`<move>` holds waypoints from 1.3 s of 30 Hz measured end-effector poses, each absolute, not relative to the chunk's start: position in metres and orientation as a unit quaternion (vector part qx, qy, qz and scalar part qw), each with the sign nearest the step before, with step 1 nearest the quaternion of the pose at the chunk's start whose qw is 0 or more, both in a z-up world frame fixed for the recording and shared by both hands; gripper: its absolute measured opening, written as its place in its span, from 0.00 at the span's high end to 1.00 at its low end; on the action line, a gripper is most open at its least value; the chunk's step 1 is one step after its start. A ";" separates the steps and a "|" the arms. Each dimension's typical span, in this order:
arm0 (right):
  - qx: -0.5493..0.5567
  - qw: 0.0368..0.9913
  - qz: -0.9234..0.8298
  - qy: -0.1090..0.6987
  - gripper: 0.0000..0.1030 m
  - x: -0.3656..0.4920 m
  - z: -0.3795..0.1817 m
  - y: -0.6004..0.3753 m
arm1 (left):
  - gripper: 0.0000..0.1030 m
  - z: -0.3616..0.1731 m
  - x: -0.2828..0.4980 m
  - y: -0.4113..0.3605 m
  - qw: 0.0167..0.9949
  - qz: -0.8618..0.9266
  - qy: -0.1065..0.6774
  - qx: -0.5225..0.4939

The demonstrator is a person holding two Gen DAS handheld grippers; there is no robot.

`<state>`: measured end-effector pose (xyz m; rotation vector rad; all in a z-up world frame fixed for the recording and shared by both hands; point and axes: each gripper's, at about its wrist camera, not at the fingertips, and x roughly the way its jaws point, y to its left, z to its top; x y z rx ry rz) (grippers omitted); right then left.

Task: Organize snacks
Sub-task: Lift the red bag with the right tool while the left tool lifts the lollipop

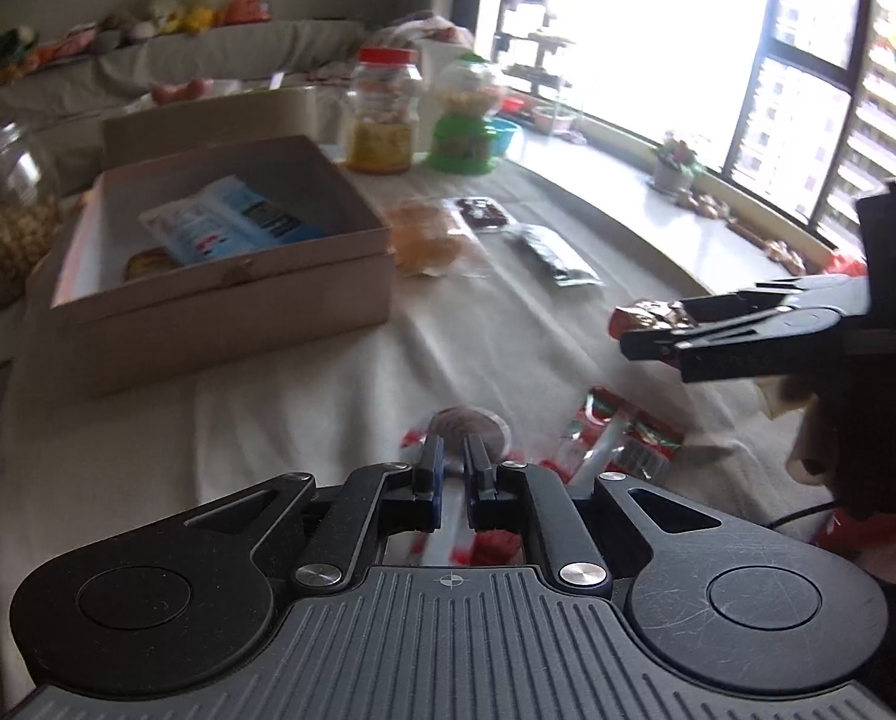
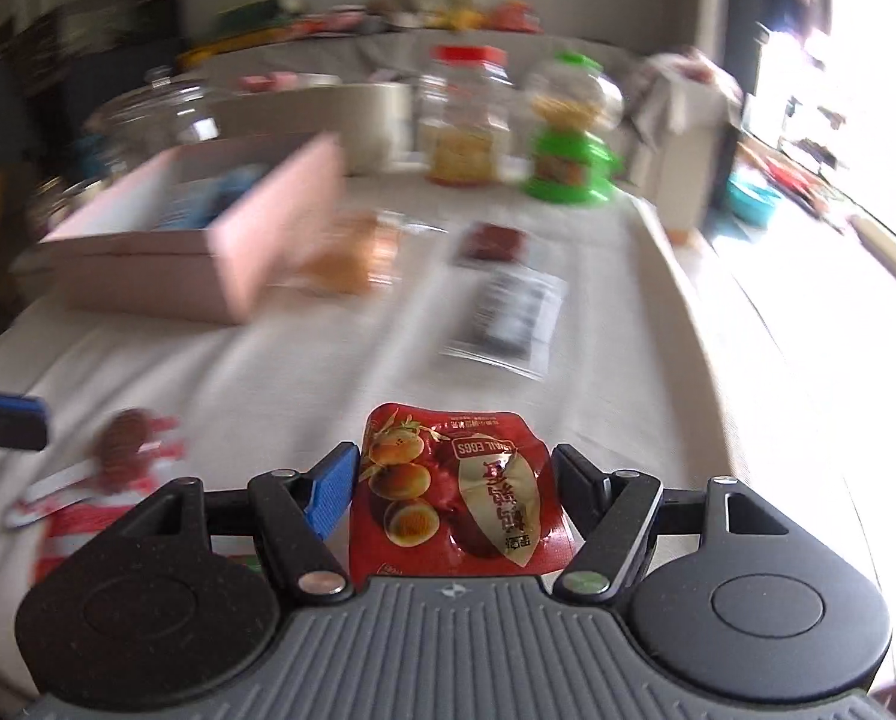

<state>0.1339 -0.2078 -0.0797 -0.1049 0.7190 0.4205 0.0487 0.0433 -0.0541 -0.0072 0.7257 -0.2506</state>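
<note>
My right gripper [image 2: 454, 480] is shut on a red quail-egg packet [image 2: 457, 498] and holds it above the white tablecloth; it also shows at the right of the left wrist view [image 1: 646, 339]. My left gripper [image 1: 453, 459] is closed on a clear red-and-white packet with a round brown snack [image 1: 466, 423], low over the cloth. An open pink box [image 1: 226, 282] at the left holds a blue-white packet [image 1: 232, 222]. On the cloth lie an orange snack bag [image 1: 427, 234], a dark red packet [image 1: 481, 210] and a black packet [image 1: 556, 255].
A red-lidded jar [image 1: 382, 114] and a green candy dispenser [image 1: 463, 120] stand behind the box. A glass jar [image 1: 4, 210] stands at far left. Another red-and-white packet [image 1: 622, 438] lies near my left gripper. A windowsill with a small plant [image 1: 676, 165] runs along the right.
</note>
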 end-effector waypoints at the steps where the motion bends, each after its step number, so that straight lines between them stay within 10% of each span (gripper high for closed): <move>1: -0.039 0.914 0.197 0.353 0.31 0.138 -0.084 -0.213 | 0.91 -0.056 0.052 0.037 0.923 -0.141 0.359 0.007; 10: 0.018 0.917 0.195 0.347 0.29 0.145 -0.097 -0.235 | 0.85 -0.084 0.071 0.010 0.906 -0.122 0.376 0.150; 22: 0.026 0.917 0.199 0.346 0.27 0.143 -0.097 -0.238 | 0.87 -0.076 0.107 0.029 0.882 -0.169 0.438 0.037; 24: 0.030 0.916 0.200 0.346 0.27 0.144 -0.098 -0.238 | 0.66 -0.076 0.111 0.030 0.878 -0.188 0.441 0.006; 39: 0.031 0.916 0.202 0.346 0.24 0.146 -0.098 -0.238 | 0.57 -0.075 0.113 0.010 0.852 -0.249 0.460 0.010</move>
